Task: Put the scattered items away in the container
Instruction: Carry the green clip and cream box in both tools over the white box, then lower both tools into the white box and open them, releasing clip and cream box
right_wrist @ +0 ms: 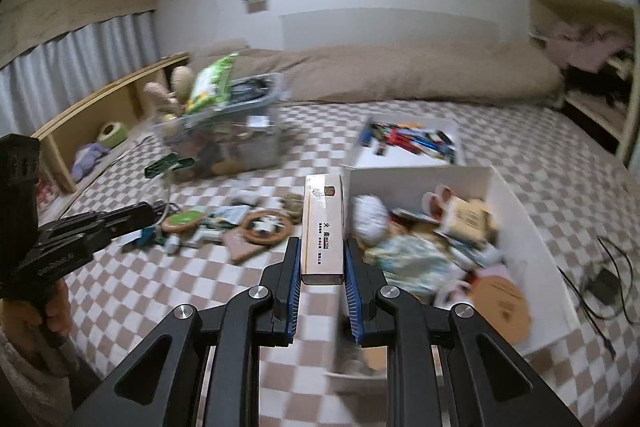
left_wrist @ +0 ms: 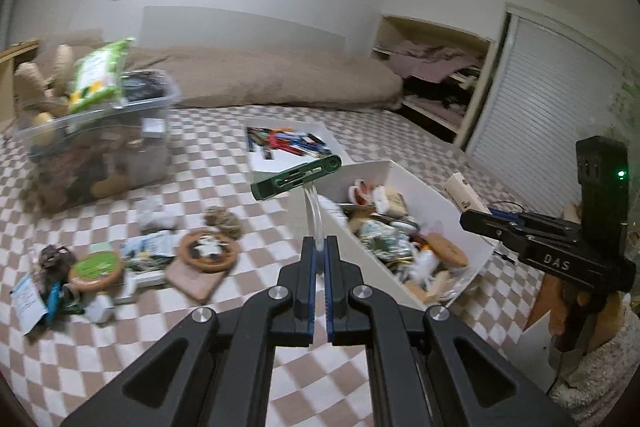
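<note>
**Above the white box, both claws arrive loaded**

Left of the white box (left_wrist: pixel 472 227), a scatter of small items (left_wrist: pixel 132 259) lies on the checkered bedspread (left_wrist: pixel 200 339), well short of the box wall; judging by the task, these are left to gather. Nearer the box, the left gripper (left_wrist: pixel 319 247) is clenched on the clear stem of a green-headed tool (left_wrist: pixel 296 177). It pinches low on the stem, probably because that thin part fits between the pads. The stem runs up and away from the claw, while the green head lies crosswise, its long axis tilted, with the rounded end toward the box's far corner. Over the box's near-left wall, the right gripper (right_wrist: pixel 322 259) grasps a long matchbox (right_wrist: pixel 323 227) by its two long sides, a hold that keeps it from swivelling. Its long axis runs straight ahead along the fingers, far end toward the smaller pen tray (right_wrist: pixel 408 151) beyond the box. Both things hang in the air, outside the box.
</note>
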Tool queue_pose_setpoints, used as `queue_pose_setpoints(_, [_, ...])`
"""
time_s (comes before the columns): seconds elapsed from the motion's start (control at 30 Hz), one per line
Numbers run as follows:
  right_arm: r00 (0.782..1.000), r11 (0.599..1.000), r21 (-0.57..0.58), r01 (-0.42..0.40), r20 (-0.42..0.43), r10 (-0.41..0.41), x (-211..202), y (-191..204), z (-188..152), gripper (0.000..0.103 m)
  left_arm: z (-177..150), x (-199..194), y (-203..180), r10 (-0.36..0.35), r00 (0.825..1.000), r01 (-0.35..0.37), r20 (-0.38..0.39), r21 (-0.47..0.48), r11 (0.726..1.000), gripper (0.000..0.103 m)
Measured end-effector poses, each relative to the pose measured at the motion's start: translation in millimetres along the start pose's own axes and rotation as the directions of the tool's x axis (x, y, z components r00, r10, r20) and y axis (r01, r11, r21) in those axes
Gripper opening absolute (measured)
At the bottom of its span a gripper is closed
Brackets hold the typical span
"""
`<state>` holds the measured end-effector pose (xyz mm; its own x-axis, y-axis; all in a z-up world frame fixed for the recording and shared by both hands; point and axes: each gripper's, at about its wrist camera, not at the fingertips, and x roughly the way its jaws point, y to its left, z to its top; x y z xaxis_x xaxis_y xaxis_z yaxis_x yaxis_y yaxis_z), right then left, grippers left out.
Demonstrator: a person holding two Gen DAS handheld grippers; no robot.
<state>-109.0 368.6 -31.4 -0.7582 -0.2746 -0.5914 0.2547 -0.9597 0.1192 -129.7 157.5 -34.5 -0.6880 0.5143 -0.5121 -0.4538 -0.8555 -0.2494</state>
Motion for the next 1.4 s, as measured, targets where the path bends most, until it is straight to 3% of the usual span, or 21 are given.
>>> queue_pose_setpoints(0.2, [0.999,0.997,0.072,0.037,-0.033,-0.034,2.1,-48.1,-16.3,0.022,4.1,30.6,-42.3,-0.053,0.998,0.055,-0.038,0.050,0.997,0.004])
queue_pose_setpoints(0.43, [0.996,0.994,0.104,0.040,-0.079,-0.031,16.4,-77.5,-35.9,0.022,3.4,61.1,-85.3,-0.120,0.990,0.127,-0.080,0.084,0.988,0.004])
queue_pose_setpoints(0.83, [0.988,0.992,0.105,0.067,-0.143,-0.051,39.8,-100.6,-48.0,0.022,-8.8,114.0,-125.0,-0.237,0.954,0.250,-0.186,0.050,0.967,0.004])
queue_pose_setpoints(1.17, [0.981,0.990,0.110,0.086,-0.184,-0.065,49.4,-106.4,-54.4,0.022,-29.9,139.6,-126.6,-0.221,0.940,0.239,-0.259,0.037,0.970,0.004])
queue_pose_setpoints(1.4, [0.984,0.989,0.125,0.078,-0.166,-0.057,40.5,-106.9,-54.9,0.022,-39.1,146.3,-125.9,-0.209,0.933,0.228,-0.292,0.032,0.973,0.004])
